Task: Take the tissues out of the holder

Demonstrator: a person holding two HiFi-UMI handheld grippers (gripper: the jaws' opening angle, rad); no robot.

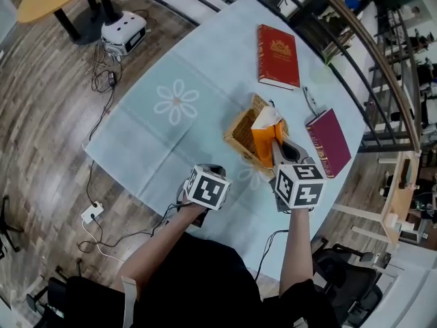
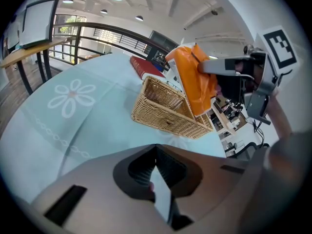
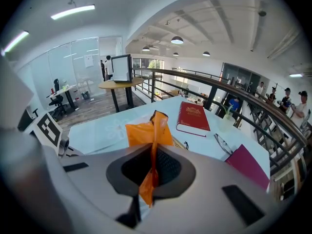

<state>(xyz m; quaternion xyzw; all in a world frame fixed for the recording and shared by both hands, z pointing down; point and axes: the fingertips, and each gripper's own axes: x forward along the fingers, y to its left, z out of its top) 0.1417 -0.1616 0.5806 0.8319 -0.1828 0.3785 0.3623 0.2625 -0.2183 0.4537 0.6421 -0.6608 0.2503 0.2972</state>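
Tissue pack point(image 2: 194, 79), orange film wrapper, white sheet poking from its top: hangs tilted over the wicker basket point(image 2: 165, 116), with its lower end apparently just inside the basket rim.

Right gripper point(image 3: 153, 160): jaws pressed together on a fold of the orange wrapper, high on the pack.

Left gripper point(image 2: 155, 155): jaws together, nothing between them. It hovers near the basket, apart from it.

Handling (judged):
- Pack is light and soft, and the film is slick and crinkly.
- A pinch on film alone could slip or tear.
- Firmer hold would be across the pack's body.
- Basket is light too and may drag along if the pack catches its rim.
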